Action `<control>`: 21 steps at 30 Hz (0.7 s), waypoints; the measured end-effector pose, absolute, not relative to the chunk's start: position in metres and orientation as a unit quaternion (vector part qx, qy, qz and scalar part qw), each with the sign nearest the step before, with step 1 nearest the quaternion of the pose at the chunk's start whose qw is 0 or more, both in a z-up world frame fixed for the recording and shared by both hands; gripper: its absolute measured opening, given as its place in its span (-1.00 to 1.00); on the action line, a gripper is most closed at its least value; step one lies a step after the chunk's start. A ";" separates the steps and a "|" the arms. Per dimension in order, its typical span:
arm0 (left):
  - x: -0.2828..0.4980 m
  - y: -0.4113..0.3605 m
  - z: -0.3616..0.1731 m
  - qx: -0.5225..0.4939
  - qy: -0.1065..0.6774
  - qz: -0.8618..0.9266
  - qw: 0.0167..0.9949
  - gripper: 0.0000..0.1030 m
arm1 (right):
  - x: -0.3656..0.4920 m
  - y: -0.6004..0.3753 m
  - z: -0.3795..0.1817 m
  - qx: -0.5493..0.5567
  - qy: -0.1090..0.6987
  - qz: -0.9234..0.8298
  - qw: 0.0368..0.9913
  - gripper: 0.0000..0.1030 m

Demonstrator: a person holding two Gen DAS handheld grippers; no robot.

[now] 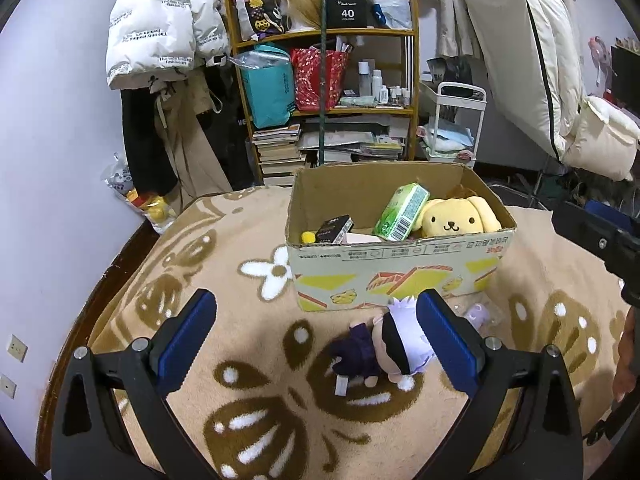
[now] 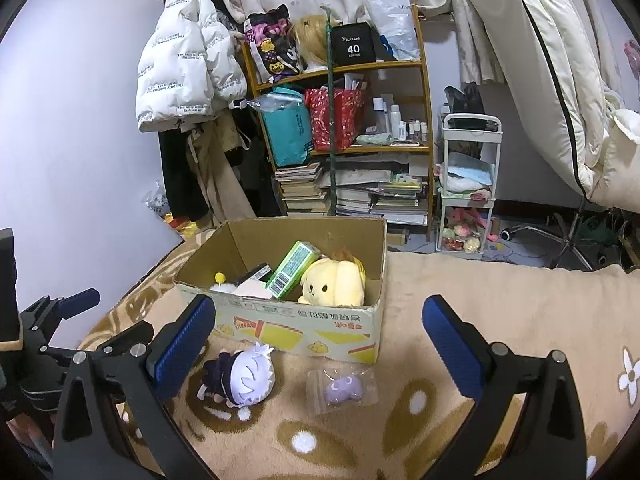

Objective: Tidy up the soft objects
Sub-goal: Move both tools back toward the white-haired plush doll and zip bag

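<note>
Shelf (image 2: 344, 68), black box (image 2: 353, 46) – "40 COLORS"

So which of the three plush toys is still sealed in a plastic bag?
The small purple plush, lying on the blanket in front of the box. The white-haired doll beside it and the yellow dog in the box are unwrapped.
</note>
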State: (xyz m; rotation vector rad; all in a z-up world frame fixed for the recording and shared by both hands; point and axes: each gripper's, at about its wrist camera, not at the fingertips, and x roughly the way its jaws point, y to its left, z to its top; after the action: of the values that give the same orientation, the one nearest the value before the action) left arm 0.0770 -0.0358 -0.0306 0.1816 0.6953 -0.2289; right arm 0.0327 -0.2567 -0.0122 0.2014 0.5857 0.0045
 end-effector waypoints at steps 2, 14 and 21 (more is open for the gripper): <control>0.079 -0.036 -0.032 0.083 0.340 -0.117 0.929 0.92 | 0.034 -0.257 -0.015 0.099 0.291 0.002 0.952 1.00; 0.097 -0.057 -0.058 0.073 0.357 -0.151 0.919 0.92 | 0.058 -0.266 -0.044 0.112 0.330 -0.009 0.937 1.00; 0.111 -0.074 -0.078 0.069 0.384 -0.168 0.905 0.92 | 0.074 -0.269 -0.066 0.128 0.375 -0.010 0.918 1.00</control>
State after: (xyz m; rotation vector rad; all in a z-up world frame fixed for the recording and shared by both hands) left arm 0.1108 -0.0737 -0.0783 0.1421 0.7926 -0.3475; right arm 0.0743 -0.2693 -0.0660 0.2642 0.7704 -0.0199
